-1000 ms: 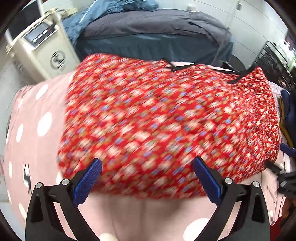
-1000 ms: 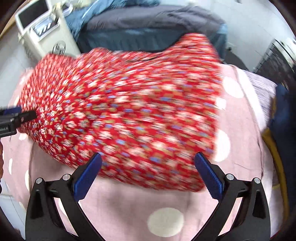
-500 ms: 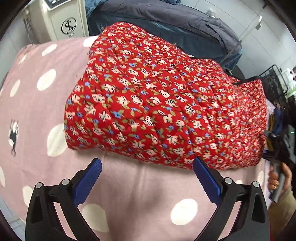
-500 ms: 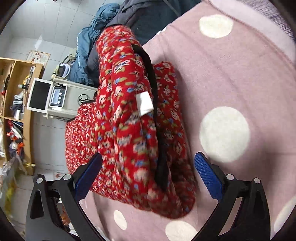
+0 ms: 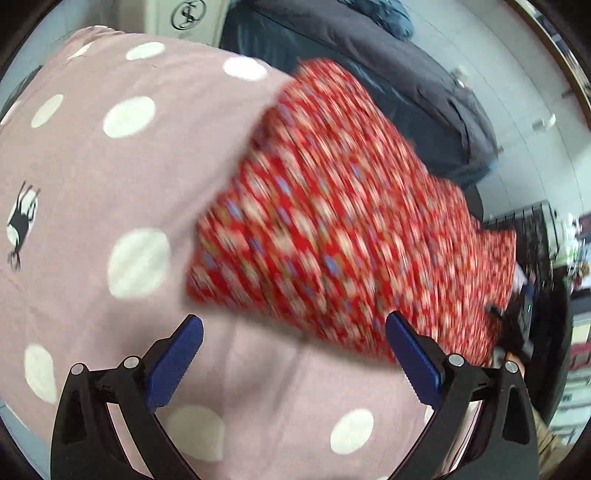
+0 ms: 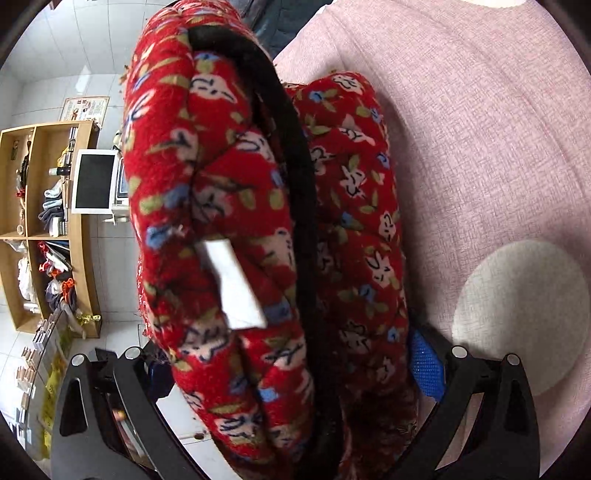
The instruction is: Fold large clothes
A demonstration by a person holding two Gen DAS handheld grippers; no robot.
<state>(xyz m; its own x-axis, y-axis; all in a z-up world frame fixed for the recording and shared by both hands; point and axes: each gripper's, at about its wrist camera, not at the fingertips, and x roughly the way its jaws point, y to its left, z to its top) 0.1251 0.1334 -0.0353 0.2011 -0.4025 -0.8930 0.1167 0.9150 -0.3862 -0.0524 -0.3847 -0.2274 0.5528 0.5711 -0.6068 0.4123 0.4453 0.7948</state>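
A red quilted floral garment (image 5: 332, 221) lies folded on a pink blanket with white dots (image 5: 110, 166). My left gripper (image 5: 293, 354) is open and empty, just short of the garment's near edge. In the right wrist view the garment's edge (image 6: 229, 177), with black trim (image 6: 295, 155) and a white label (image 6: 236, 284), fills the space between my right gripper's (image 6: 288, 373) wide-apart jaws. The blue pad (image 6: 424, 365) on the right side shows beside the cloth; the left pad is hidden.
A dark grey covered bed or sofa (image 5: 369, 66) stands behind the blanket. A white appliance (image 5: 184, 18) is at the back left. A wooden shelf (image 6: 48, 229) with a monitor (image 6: 94, 181) stands at the left of the right wrist view. A black rack (image 5: 532, 236) is at right.
The left gripper has swung left, so the garment now sits to the right in its view. The right gripper has moved in, and the garment's trimmed edge now lies between its jaws.
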